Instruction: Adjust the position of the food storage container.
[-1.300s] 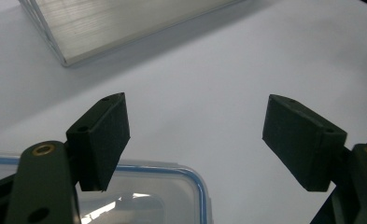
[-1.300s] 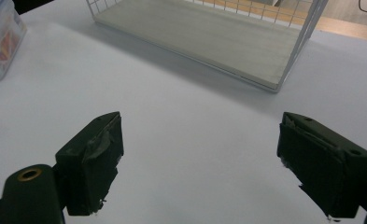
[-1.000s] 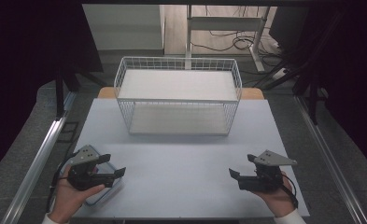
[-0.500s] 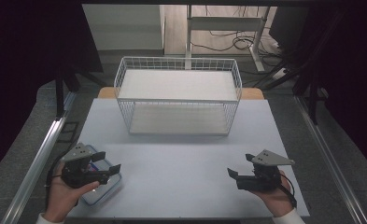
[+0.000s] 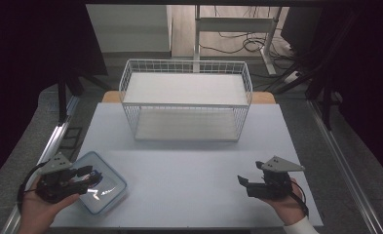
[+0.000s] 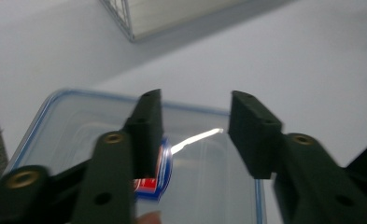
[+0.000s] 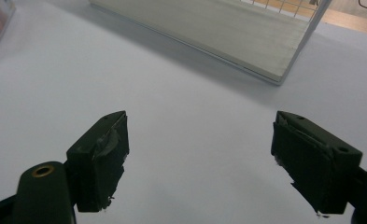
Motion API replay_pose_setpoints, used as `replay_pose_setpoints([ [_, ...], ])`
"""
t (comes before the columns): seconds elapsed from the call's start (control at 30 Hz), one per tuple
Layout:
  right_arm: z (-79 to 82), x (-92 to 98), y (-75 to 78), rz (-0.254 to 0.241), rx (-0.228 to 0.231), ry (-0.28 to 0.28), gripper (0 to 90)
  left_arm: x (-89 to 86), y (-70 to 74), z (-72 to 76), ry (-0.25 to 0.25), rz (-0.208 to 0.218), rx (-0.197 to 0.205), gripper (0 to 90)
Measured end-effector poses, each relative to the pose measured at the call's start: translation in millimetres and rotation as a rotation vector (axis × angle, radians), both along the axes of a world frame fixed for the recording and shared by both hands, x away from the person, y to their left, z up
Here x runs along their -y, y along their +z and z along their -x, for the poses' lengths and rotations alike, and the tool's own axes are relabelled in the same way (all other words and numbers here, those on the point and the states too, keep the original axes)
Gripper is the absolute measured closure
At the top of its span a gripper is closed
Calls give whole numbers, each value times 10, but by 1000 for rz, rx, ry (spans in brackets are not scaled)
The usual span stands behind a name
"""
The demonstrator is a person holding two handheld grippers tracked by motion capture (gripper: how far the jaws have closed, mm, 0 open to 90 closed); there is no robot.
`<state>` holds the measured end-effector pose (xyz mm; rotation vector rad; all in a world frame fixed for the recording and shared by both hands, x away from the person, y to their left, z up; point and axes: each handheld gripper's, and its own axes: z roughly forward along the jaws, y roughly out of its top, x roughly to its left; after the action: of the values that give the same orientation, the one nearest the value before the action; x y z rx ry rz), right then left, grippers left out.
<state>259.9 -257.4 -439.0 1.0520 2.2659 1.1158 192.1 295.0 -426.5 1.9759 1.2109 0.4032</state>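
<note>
High view has your left gripper (image 5: pixel 84 171) at lower left, jaws just narrowing over the clear container (image 5: pixel 101 185), not clamped. Slick lid — it could skid. Right gripper (image 5: pixel 245 181) waits wide, empty.

**Left jaws half closed, right jaws wide**

The left hand (image 5: pixel 39 210) comes in from the bottom left corner of the high view, palm up under the left gripper (image 5: pixel 82 173), which points toward the right and slightly away from the person. Its jaws have just been closing and now stand about half open, with a clear gap between the two black pads; nothing is pinched between them in the left gripper view. The right hand (image 5: pixel 287 201) cradles the right gripper (image 5: pixel 241 181) from below at the bottom right, a white sleeve at the wrist. That gripper points left, low over the surface, its jaws spread wide with nothing between them.
</note>
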Motion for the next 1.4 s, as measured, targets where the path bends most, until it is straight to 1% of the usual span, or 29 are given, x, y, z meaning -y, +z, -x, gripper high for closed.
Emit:
replay_pose_setpoints([
  [0.03,-3,-1,-4,3,-1,-3,194,-83,6,66,-8,-7,-14,655],
  [0.07,-5,-2,-9,5,-2,-4,194,-115,5,100,-7,-17,-19,694],
  [0.17,-9,-7,-22,15,-2,-4,195,-198,-21,179,14,-42,-60,831],
  [0.2,-11,-8,-25,17,-3,-4,195,-220,-36,205,14,-51,-72,867],
  [0.23,-11,-8,-25,17,-3,-4,195,-220,-36,205,14,-51,-72,893],
  [0.27,-16,-7,-29,18,-6,-7,195,-252,-75,259,7,-65,-97,898],
  [0.4,-21,1,-40,21,-9,-12,196,-303,-184,359,-12,-108,-149,900],
  [0.43,-21,1,-40,21,-9,-12,196,-303,-184,359,-12,-108,-149,900],
  [0.5,-31,1,-49,25,-13,-15,196,-326,-259,408,-15,-125,-175,900],
  [0.53,-40,-1,-57,32,-16,-29,197,-334,-325,441,-13,-130,-190,900],
  [0.57,-40,-1,-57,32,-16,-29,197,-334,-325,441,-13,-130,-190,900],
  [0.6,-44,4,-61,33,-19,-35,197,-331,-361,462,-10,-141,-196,900],
  [0.63,-44,6,-62,30,-20,-36,196,-325,-421,502,-14,-156,-213,900],
  [0.67,-44,6,-62,30,-20,-36,196,-325,-421,502,-14,-156,-213,900],
  [0.7,-47,9,-64,30,-20,-37,197,-319,-450,517,-18,-158,-221,900],
  [0.73,-50,8,-65,29,-21,-36,197,-302,-505,528,-29,-168,-238,900],
  [0.83,-59,-1,-72,28,-25,-31,197,-259,-570,502,-41,-187,-256,900],
  [0.97,-57,-13,-72,30,-24,-24,196,-218,-607,449,-53,-185,-263,900],
  [1.03,-60,-8,-72,30,-25,-25,196,-167,-640,396,-61,-210,-275,900],
  [1.1,-64,-4,-72,28,-26,-27,196,-150,-650,381,-65,-209,-278,900],
  [1.13,-74,7,-70,28,-25,-31,196,-127,-653,367,-66,-194,-280,900],
  [1.2,-79,21,-58,24,-27,-34,196,-86,-660,350,-66,-184,-279,900],
  [1.3,-86,58,-16,12,-18,-33,196,-31,-672,311,-66,-177,-280,900],
  [1.4,-94,76,1,7,-20,-35,196,7,-668,279,-70,-176,-281,900],
])
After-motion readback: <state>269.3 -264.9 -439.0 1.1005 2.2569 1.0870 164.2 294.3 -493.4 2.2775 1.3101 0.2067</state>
